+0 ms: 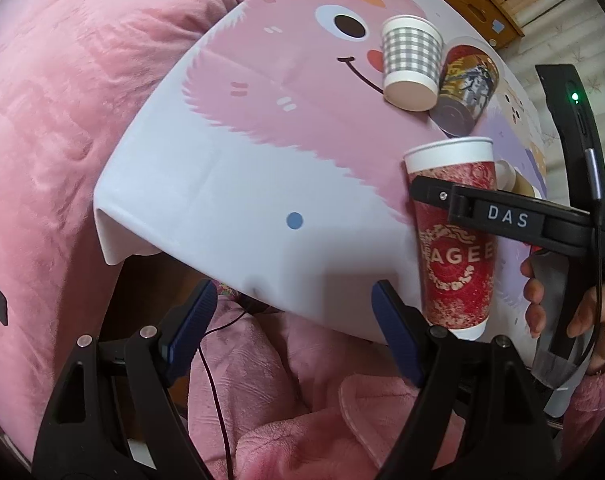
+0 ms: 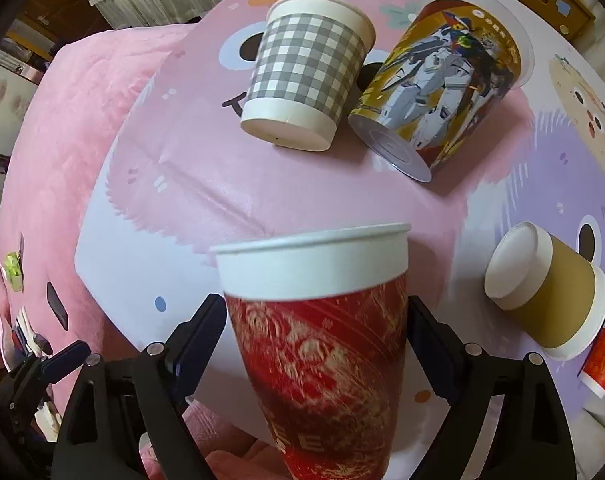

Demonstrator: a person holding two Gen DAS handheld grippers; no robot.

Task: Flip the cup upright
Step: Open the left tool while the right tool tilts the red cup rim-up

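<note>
A tall red paper cup (image 1: 454, 236) with a white rim stands mouth up at the near edge of the table; it fills the right wrist view (image 2: 318, 340). My right gripper (image 2: 318, 332) has a finger on each side of the cup's upper part, and the left finger stands slightly off the wall. It also shows in the left wrist view (image 1: 426, 188), where one finger crosses the cup. My left gripper (image 1: 290, 320) is open and empty, below the table's near edge, left of the cup.
A grey checked cup (image 2: 302, 72) and a gold robot-print cup (image 2: 434, 88) stand upside down farther back. A brown cup (image 2: 542, 292) lies on its side at the right, a small red cup (image 2: 602, 356) beside it. A pink blanket (image 1: 54, 140) surrounds the cartoon-print tablecloth (image 1: 242, 140).
</note>
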